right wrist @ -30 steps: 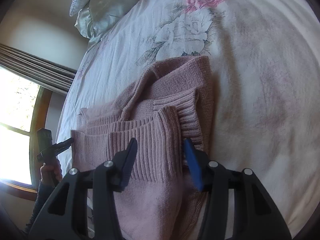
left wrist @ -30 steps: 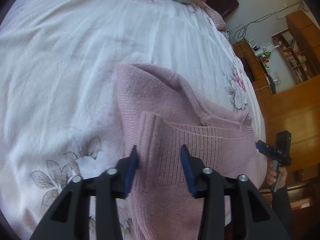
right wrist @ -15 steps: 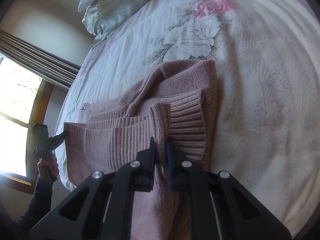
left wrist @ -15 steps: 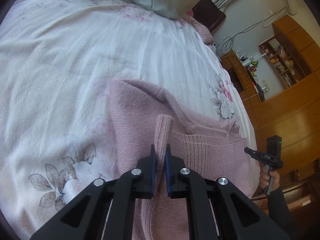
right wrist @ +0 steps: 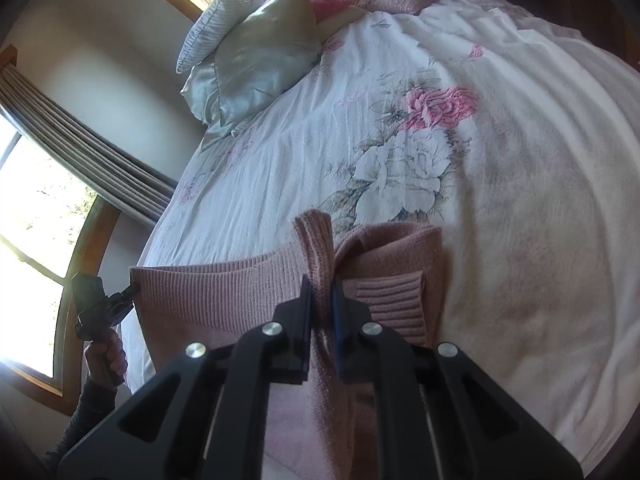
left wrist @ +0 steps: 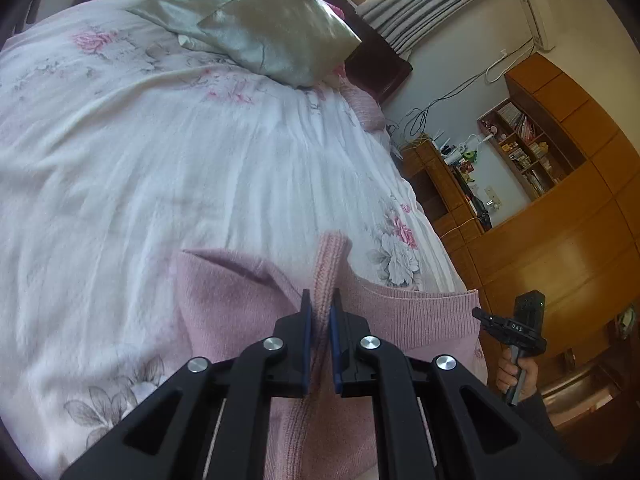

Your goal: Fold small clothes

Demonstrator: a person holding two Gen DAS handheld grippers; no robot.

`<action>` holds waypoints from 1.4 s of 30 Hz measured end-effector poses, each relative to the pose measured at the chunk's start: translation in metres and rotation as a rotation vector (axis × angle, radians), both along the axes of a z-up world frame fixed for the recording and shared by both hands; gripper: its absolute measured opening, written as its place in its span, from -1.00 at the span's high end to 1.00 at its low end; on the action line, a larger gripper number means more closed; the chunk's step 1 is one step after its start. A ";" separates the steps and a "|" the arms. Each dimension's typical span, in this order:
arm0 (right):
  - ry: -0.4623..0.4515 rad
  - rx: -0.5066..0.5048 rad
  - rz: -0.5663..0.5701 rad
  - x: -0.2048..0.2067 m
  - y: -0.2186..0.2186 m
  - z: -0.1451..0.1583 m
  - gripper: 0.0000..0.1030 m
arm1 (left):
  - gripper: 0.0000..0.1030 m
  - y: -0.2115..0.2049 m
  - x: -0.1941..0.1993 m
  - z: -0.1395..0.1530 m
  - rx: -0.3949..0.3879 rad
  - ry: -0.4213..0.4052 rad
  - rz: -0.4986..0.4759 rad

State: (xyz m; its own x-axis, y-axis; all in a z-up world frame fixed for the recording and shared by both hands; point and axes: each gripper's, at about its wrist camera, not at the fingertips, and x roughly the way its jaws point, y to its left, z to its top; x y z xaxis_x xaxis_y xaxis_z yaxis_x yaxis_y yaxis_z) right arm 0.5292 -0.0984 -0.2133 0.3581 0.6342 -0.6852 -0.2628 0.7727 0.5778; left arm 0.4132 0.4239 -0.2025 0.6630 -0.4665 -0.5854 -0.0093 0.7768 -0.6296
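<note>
Gripping the pink knit sweater's [left wrist: 240,312] ribbed hem [right wrist: 224,292] between them, left gripper [left wrist: 319,320] and right gripper [right wrist: 320,304] clench opposite ends; its length runs along the bed's [left wrist: 160,160] near edge.

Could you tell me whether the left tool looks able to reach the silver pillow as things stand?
Probably not: the left tool is shut on the pink sweater, and the silver pillow lies far up the bed.

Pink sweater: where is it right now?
The pink sweater lies at the near edge of the floral bedspread, its ribbed hem pinched by the left hand-held gripper and right hand-held gripper.
</note>
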 end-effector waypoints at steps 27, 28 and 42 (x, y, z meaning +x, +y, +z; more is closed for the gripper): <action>0.134 -0.129 -0.211 0.065 0.003 -0.087 0.66 | 0.67 0.044 0.077 -0.096 -0.073 0.247 0.207; 0.102 -0.136 -0.235 0.060 0.000 -0.077 0.61 | 0.63 0.045 0.069 -0.084 -0.051 0.202 0.213; 0.153 -0.052 -0.158 0.029 0.003 -0.098 0.97 | 0.68 -0.004 0.059 -0.095 0.064 0.236 0.045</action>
